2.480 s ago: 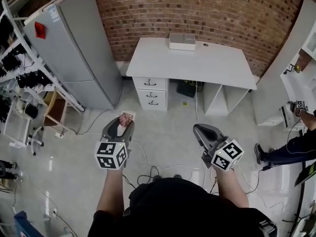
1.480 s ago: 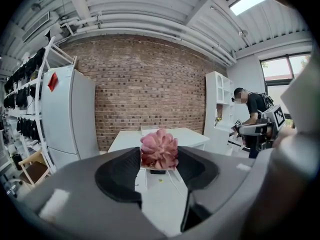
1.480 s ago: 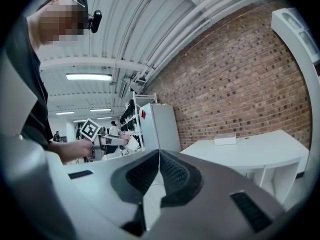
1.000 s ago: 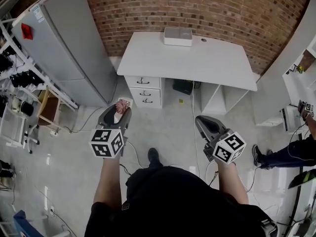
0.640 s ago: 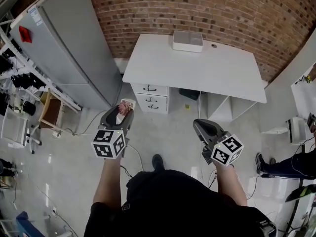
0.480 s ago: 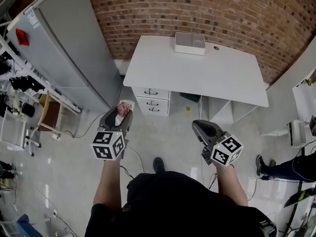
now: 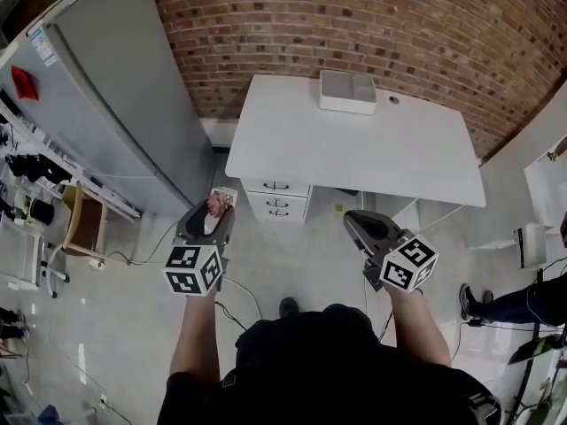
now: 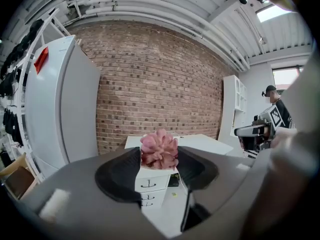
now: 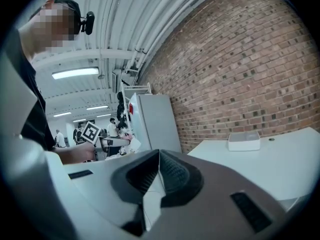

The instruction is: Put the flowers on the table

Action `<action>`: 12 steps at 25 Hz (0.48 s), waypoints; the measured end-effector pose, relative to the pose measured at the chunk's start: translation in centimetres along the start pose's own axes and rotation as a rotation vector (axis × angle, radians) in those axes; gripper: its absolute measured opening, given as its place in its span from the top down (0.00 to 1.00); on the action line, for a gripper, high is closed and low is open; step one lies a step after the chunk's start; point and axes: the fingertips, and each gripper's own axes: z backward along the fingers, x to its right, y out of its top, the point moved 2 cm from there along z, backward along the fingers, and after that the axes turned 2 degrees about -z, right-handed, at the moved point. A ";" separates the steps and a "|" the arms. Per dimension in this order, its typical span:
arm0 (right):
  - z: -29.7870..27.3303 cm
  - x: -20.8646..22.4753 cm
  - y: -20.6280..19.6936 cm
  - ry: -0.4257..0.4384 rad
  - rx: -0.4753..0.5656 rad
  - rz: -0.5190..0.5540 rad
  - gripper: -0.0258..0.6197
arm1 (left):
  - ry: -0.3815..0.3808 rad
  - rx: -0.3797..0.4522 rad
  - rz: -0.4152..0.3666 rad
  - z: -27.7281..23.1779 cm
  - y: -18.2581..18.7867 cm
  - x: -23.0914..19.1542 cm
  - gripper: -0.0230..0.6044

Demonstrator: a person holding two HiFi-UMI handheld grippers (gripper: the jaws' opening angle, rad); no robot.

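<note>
I note a tall grey refrigerator (image 7: 124,96) against the brick wall (image 7: 354,16), a white tray (image 7: 347,91) near that wall, and a loaded rack (image 7: 27,171) far left. A second person's leg (image 7: 518,304) shows far right.

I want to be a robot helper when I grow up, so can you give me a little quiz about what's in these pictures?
1. True or false: the left gripper is holding a pink flower.
2. What sits on the white desk? A) a white tray B) a red cup C) a laptop
3. Fill in: the wall behind the desk is made of ____.
Key: 1 true; 2 A; 3 brick.
</note>
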 end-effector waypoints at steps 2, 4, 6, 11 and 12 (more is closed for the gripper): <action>-1.0 0.3 -0.1 0.000 -0.009 -0.006 0.94 | 0.002 0.000 0.009 -0.5 -0.1 -0.9 0.60; -1.9 0.4 -0.6 0.004 -0.029 -0.015 0.94 | 0.002 -0.006 0.023 -0.8 -0.6 -1.6 0.60; -2.8 0.7 -1.1 0.008 -0.050 -0.021 0.94 | 0.010 -0.022 0.033 -1.1 -1.2 -2.5 0.60; -5.0 2.4 -1.1 0.023 -0.063 -0.040 0.94 | 0.037 -0.041 0.053 -2.6 -1.3 -4.3 0.60; -5.6 2.8 -1.1 0.029 -0.064 -0.043 0.94 | 0.039 -0.042 0.050 -3.0 -1.2 -4.5 0.60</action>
